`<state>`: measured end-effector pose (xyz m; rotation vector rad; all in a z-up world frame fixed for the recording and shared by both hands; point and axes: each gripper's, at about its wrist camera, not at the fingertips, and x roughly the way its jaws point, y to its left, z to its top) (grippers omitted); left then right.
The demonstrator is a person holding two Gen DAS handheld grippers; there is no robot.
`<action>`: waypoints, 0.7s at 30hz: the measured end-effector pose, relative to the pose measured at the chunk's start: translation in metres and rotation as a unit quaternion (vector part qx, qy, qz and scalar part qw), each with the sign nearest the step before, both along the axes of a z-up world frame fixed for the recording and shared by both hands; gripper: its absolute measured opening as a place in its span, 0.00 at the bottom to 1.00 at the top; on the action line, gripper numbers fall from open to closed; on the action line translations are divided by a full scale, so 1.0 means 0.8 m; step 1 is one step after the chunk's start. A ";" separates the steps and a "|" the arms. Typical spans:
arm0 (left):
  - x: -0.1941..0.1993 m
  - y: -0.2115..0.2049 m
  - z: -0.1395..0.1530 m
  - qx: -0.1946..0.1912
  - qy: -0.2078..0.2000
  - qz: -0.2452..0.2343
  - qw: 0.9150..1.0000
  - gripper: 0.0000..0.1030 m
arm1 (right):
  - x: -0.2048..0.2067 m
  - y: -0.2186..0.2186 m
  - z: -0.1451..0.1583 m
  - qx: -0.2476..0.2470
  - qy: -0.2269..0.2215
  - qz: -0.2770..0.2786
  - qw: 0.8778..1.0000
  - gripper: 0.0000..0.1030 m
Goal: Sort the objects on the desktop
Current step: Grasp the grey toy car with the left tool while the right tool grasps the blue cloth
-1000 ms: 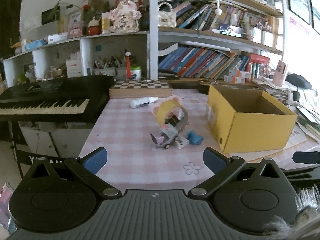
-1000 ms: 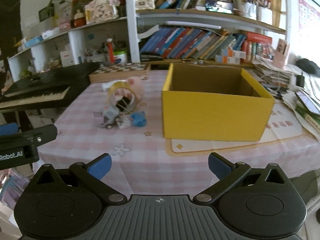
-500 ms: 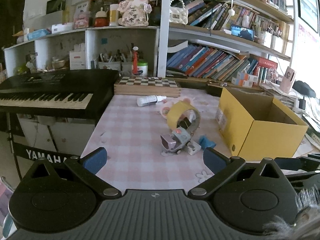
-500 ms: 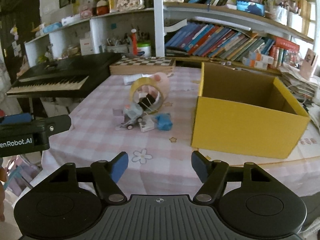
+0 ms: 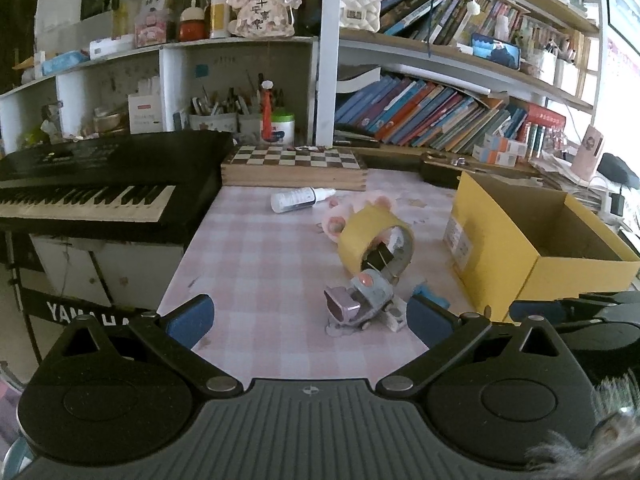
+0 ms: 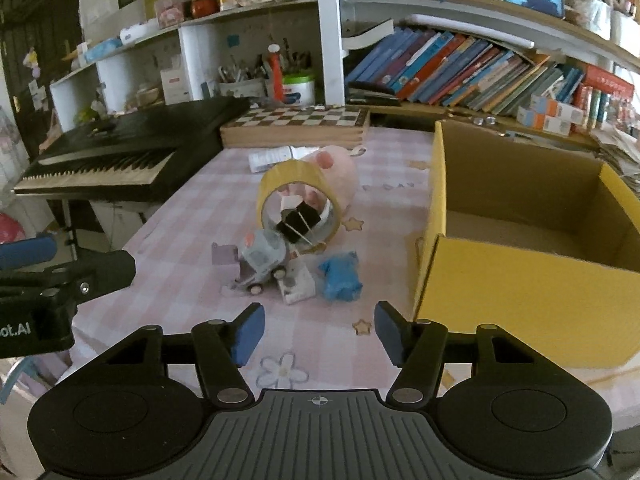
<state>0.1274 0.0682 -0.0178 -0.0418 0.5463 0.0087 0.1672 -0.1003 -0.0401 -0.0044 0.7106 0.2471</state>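
Observation:
A small pile lies on the pink checked tablecloth (image 6: 180, 280). A yellow tape roll (image 6: 298, 200) stands on edge with a black binder clip (image 6: 298, 220) inside it. In front are a grey and purple toy vehicle (image 6: 260, 260), a white block (image 6: 296, 284) and a blue lump (image 6: 340, 276). A pink plush (image 6: 340, 172) lies behind the roll. The open yellow box (image 6: 520, 272) stands to the right. My right gripper (image 6: 320, 332) hovers just short of the pile; its jaws are closing with nothing between them. My left gripper (image 5: 308, 320) is open and empty, near the toy vehicle (image 5: 360, 300).
A white bottle (image 5: 300, 199) lies near a wooden chessboard box (image 5: 294, 168) at the table's back. A black keyboard (image 5: 92, 184) borders the table's left side. Shelves of books (image 5: 432, 116) fill the wall behind. Papers are stacked right of the box.
Both grippers have moved closer to the pile, which now looms larger. The right gripper's jaws have narrowed from wide apart to roughly half. The left jaws are unchanged.

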 end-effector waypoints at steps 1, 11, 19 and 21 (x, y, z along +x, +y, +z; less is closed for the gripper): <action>0.004 -0.001 0.000 0.000 0.001 0.000 1.000 1.00 | 0.005 -0.001 -0.001 0.000 0.001 0.001 1.000 0.59; 0.042 -0.016 0.000 0.006 0.011 -0.008 1.000 1.00 | 0.039 -0.021 -0.004 -0.021 0.002 -0.044 0.999 0.49; 0.067 -0.027 -0.012 0.002 0.022 -0.020 1.000 1.00 | 0.044 -0.046 -0.004 -0.063 -0.004 -0.076 0.995 0.53; 0.074 -0.028 -0.015 0.000 0.026 -0.023 0.999 1.00 | 0.045 -0.044 -0.005 -0.045 0.005 -0.030 0.999 0.54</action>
